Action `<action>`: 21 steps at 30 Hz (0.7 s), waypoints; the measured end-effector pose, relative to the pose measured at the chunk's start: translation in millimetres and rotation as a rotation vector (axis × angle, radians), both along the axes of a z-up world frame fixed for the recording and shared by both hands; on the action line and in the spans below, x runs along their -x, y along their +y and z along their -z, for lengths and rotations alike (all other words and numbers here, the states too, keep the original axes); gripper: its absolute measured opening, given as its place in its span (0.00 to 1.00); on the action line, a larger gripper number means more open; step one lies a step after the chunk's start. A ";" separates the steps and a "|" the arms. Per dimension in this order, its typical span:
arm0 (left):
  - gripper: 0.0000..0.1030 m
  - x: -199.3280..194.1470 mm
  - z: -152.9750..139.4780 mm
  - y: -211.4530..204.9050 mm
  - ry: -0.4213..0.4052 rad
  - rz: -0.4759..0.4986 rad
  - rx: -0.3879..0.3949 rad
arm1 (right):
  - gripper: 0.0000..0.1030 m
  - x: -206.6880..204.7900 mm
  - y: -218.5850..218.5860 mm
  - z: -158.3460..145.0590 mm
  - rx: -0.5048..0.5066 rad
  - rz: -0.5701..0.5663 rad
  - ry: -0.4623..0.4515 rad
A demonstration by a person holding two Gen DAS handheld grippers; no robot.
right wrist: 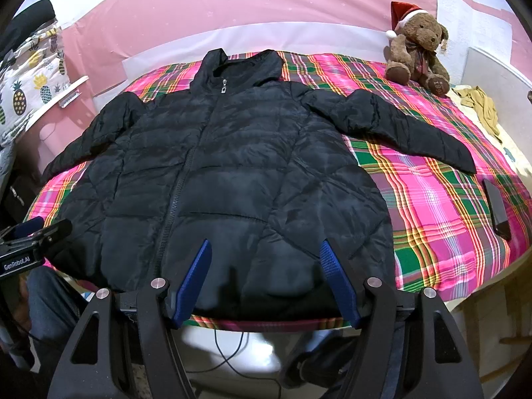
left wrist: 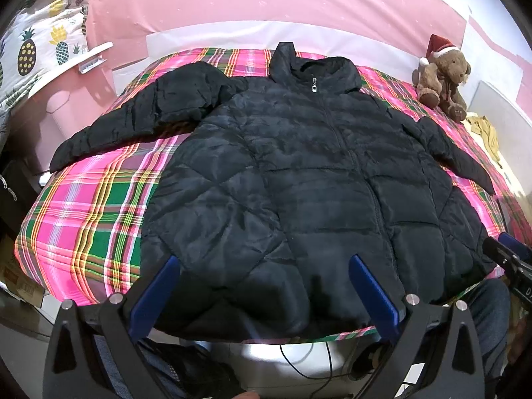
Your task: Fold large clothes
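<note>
A black quilted puffer jacket (left wrist: pixel 299 179) (right wrist: pixel 226 179) lies flat and zipped on a pink and green plaid bedspread (left wrist: pixel 89 219) (right wrist: pixel 439 206), with both sleeves spread out to the sides. My left gripper (left wrist: pixel 264 259) hovers open above the jacket's near hem, left of the zip. My right gripper (right wrist: pixel 266 246) hovers open over the near hem, right of the zip. Nothing is between either pair of blue fingers. Each gripper shows at the edge of the other's view: the right gripper (left wrist: pixel 508 259) and the left gripper (right wrist: pixel 30 236).
A brown teddy bear (left wrist: pixel 442 76) (right wrist: pixel 415 53) in a red hat sits at the bed's far right corner. A dark phone (right wrist: pixel 497 209) lies on the bedspread at the right. A yellow cloth (right wrist: pixel 482 106) lies beyond. Cables (left wrist: pixel 299 359) hang below the bed's near edge.
</note>
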State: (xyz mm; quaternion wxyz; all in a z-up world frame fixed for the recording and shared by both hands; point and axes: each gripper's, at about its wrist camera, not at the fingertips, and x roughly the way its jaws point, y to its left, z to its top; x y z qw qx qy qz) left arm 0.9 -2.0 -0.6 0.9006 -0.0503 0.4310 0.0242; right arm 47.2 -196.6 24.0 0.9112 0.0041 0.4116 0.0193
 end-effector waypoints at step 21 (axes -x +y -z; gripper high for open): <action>1.00 3.7 5.8 -3.7 0.007 0.003 0.010 | 0.66 0.8 0.1 1.1 0.002 -0.003 0.004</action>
